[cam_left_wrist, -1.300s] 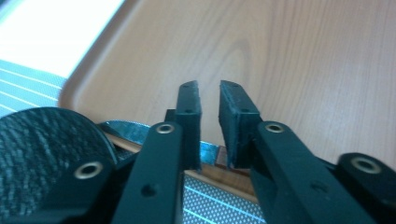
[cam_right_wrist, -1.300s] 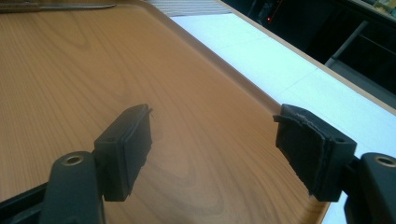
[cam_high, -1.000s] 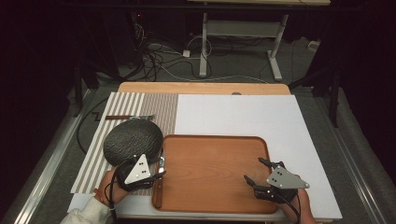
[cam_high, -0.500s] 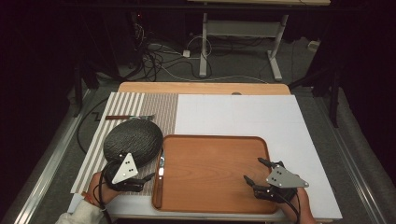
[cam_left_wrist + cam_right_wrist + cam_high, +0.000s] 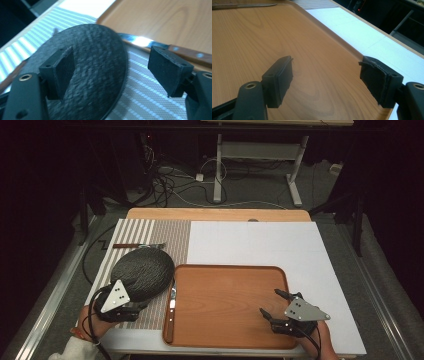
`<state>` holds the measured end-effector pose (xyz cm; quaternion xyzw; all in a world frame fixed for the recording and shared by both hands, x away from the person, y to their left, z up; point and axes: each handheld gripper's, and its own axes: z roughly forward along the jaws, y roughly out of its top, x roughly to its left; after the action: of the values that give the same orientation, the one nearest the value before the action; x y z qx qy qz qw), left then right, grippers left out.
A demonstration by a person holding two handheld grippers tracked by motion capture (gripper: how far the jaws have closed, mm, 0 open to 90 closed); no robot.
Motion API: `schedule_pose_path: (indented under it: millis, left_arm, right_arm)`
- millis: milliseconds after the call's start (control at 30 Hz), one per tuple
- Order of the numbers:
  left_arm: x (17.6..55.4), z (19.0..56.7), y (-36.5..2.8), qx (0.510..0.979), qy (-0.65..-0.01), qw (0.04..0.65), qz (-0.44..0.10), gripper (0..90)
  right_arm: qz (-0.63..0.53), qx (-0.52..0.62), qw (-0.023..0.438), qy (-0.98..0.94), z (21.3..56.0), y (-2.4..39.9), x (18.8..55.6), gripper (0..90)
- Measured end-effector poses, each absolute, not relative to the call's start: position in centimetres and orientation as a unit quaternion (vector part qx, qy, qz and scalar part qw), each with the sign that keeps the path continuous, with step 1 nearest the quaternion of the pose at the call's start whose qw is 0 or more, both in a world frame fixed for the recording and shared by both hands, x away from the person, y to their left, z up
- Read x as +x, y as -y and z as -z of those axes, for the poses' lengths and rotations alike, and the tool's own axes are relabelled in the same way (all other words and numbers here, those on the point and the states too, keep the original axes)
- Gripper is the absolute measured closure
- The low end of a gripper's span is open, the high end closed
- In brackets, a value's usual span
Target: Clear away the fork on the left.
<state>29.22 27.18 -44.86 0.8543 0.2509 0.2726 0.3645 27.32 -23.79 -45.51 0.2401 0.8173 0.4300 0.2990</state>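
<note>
The left gripper (image 5: 131,306) hovers low over the striped mat (image 5: 145,232) at the near left of the counter (image 5: 260,215), just at the near edge of the dark round plate (image 5: 142,270). Its fingers (image 5: 63,68) have just been opening and now stand wide, with nothing pressed between them (in the left gripper view the plate lies under and beyond them, not in a grip). The knife (image 5: 171,312) lies along the left rim of the wooden tray (image 5: 227,305), its brown handle toward the person and its blade beside the plate. A second piece of cutlery (image 5: 137,245) lies across the mat behind the plate; I cannot tell which kind. The right gripper (image 5: 274,306) is over the near right corner of the tray. Its fingers (image 5: 279,78) are also wide apart and hold nothing; in the right gripper view there is bare wood between them. The white sheet (image 5: 260,242) covers the counter behind the tray.
</note>
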Motion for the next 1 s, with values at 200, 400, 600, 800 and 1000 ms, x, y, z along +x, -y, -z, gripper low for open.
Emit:
schedule_pose_path:
  millis: [200, 400, 600, 800, 1000]
  left_arm:
    - [30.5, 43.7, -29.3, 0.843, -0.275, 0.368, -0.280, 20.0]
    - [33.9, 42.7, -31.4, 0.848, -0.294, 0.345, -0.274, 20.4]
    - [38.6, 41.4, -33.2, 0.852, -0.317, 0.323, -0.262, 20.4]
    - [43.6, 41.2, -33.9, 0.873, -0.327, 0.267, -0.246, 20.6]
    - [47.7, 41.9, -34.3, 0.893, -0.337, 0.198, -0.223, 22.0]
  right_arm:
    - [-0.429, 0.239, 0.294, -0.820, 45.5, 23.8, 27.2, 26.9]
    - [-0.428, 0.245, 0.288, -0.821, 45.5, 23.8, 27.2, 26.9]
    - [-0.425, 0.247, 0.285, -0.823, 45.6, 23.8, 27.4, 26.9]
    - [-0.422, 0.251, 0.280, -0.825, 45.8, 24.0, 27.7, 26.9]
    - [-0.418, 0.255, 0.278, -0.826, 45.8, 24.2, 27.8, 26.9]
